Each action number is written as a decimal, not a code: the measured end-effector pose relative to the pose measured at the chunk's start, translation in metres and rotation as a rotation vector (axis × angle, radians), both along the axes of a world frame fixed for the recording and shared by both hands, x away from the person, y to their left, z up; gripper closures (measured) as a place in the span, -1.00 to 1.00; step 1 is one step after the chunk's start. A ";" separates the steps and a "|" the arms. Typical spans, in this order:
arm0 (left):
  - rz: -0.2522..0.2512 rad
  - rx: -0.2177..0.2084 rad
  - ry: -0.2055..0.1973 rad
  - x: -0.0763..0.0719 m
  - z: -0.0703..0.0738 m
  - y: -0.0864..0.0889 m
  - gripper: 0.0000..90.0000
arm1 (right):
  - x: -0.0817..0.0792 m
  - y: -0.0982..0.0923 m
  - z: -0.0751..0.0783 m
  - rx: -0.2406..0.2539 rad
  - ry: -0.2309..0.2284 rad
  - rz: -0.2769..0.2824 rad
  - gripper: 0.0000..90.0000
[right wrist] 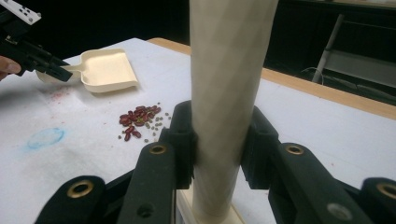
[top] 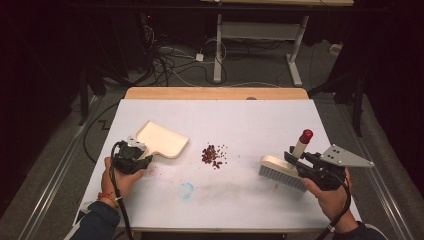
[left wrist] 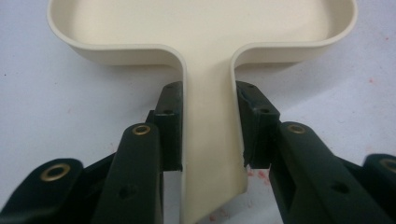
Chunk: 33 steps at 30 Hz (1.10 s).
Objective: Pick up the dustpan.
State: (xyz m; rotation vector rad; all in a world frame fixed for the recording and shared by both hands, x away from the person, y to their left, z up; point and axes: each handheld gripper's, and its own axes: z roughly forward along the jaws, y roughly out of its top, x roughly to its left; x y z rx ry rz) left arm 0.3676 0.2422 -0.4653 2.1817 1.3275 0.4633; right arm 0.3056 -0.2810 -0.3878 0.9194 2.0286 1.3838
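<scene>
High view shows the white table (top: 240, 200) with its wooden far edge, and most of its surface lies bare. A cream dustpan (top: 162, 139) sits toward the left edge, a brush (top: 281, 172) toward the right edge, and a small heap of red beans (top: 214, 155) lies near the middle, well apart from both. Open table runs between the pan's mouth and the beans, and again between the beans and the bristles. A faint blue ring mark (top: 186, 190) lies nearer the near edge.

The left gripper (left wrist: 209, 126) pinches the dustpan (left wrist: 205, 28) by its flat handle, one pad pressed on each side of it. The pan lies flat on the table; its long axis runs from the handle at the near left toward the far right, with the open mouth facing the beans.

The right gripper (right wrist: 218, 140) clamps the brush handle (right wrist: 229, 93), pads tight against both sides. The brush head rests with its bristles on the table near the right edge, its long side running from far left to near right. The handle rises tilted toward the far right corner, ending in a red tip (top: 306, 134).
</scene>
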 end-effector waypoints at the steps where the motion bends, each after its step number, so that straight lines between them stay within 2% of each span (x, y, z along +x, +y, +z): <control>1: -0.005 0.001 -0.001 -0.001 0.001 0.000 0.42 | 0.000 0.000 0.000 0.000 -0.003 0.001 0.56; 7: -0.035 -0.005 -0.019 -0.011 0.010 -0.001 0.42 | -0.001 -0.002 0.002 0.003 -0.011 -0.001 0.56; 8: -0.061 -0.008 -0.024 -0.018 0.013 -0.002 0.42 | -0.001 -0.002 0.002 0.007 -0.011 -0.007 0.56; 9: -0.061 -0.008 -0.024 -0.018 0.013 -0.002 0.42 | -0.001 -0.003 0.002 0.012 -0.013 -0.012 0.56; 10: -0.083 -0.004 -0.026 -0.025 0.015 -0.003 0.42 | -0.001 -0.003 0.002 0.012 -0.017 -0.016 0.56; 17: -0.150 -0.006 -0.031 -0.045 0.023 -0.008 0.42 | -0.002 -0.004 0.003 0.015 -0.020 -0.019 0.56; 22: -0.198 -0.010 -0.021 -0.058 0.023 -0.011 0.42 | -0.001 -0.004 0.002 0.015 -0.017 -0.016 0.56; 33: -0.266 -0.017 0.013 -0.083 0.014 -0.014 0.42 | 0.005 0.002 0.001 0.008 -0.005 -0.006 0.56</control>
